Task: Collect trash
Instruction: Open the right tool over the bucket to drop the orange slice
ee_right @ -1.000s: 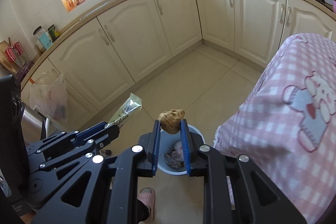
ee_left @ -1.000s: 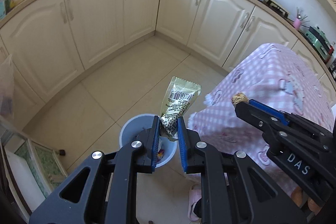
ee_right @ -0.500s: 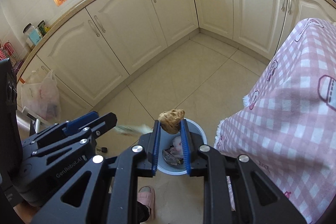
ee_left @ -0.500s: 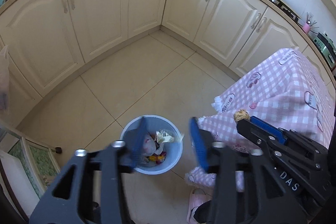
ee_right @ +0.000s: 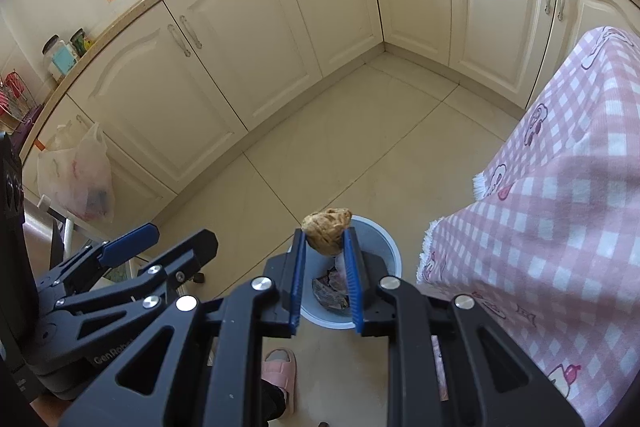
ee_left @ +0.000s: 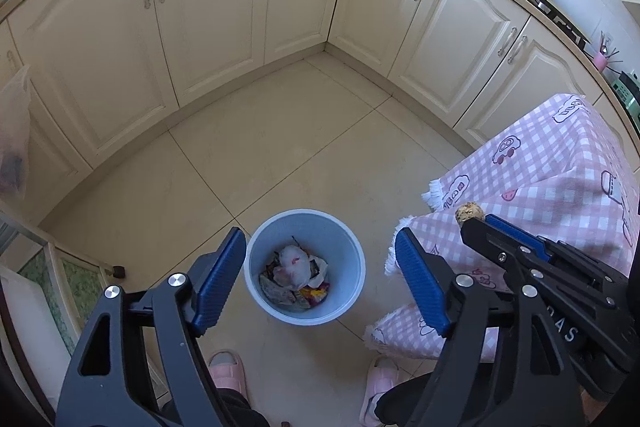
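The right gripper (ee_right: 326,241) pinches a brown crumpled lump (ee_right: 327,230) directly above the blue bin (ee_right: 390,247) at lower centre; the left gripper (ee_left: 320,267) gapes wide, empty.

1 second ago we had the snack wrapper pinched upright between the left gripper (ee_left: 320,259) fingers; half a second later those fingers were parting and the wrapper was dropping. Now its jaws stand wide apart and hold nothing, framing the blue bin (ee_left: 256,291) on the floor. The wrapper has left the grip; we cannot pick it out for certain among the trash (ee_left: 294,277) heaped in the bin. Our left view has tipped downward: the bin, half hidden behind the fingers before, now shows its whole rim, and 2 pink slippers (ee_left: 226,367) have come into sight near the bottom edge. In the right wrist view the wrapper is gone from above the left gripper's fingers.
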Motion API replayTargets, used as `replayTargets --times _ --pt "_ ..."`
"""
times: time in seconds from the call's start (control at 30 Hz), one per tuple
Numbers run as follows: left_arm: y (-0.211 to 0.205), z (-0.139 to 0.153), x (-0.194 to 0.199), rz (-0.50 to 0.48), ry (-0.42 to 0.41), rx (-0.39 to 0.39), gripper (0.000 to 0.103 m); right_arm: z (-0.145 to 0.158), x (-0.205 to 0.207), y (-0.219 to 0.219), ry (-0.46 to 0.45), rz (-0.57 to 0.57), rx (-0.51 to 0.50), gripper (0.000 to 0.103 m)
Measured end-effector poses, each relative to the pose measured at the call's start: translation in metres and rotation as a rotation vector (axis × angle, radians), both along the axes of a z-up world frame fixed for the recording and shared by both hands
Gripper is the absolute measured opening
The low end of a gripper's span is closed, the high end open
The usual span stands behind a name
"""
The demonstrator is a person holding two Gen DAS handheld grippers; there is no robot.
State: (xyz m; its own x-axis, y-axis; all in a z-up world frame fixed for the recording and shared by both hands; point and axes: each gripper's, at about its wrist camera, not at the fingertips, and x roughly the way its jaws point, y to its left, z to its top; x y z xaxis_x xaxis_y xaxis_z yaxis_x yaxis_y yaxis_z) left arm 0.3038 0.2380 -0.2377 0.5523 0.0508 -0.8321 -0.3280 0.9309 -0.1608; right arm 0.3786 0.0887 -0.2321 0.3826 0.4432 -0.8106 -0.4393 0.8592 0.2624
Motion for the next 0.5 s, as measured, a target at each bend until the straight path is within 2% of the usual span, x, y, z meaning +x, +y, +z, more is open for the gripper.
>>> replayTargets --times 0.1,0.4,0.5 --pt "0.004 0.000 -0.003 0.009 0.006 0.015 0.083 0.000 0.000 0.004 -0.003 0.007 0.003 0.019" --pt "0.010 0.007 -0.011 0.014 0.000 0.042 0.085 0.015 0.008 0.023 -0.058 0.018 0.023 0.021" --pt "0.012 0.012 -0.014 0.017 -0.007 0.046 0.085 0.023 0.007 0.027 -0.090 0.020 0.028 0.034"
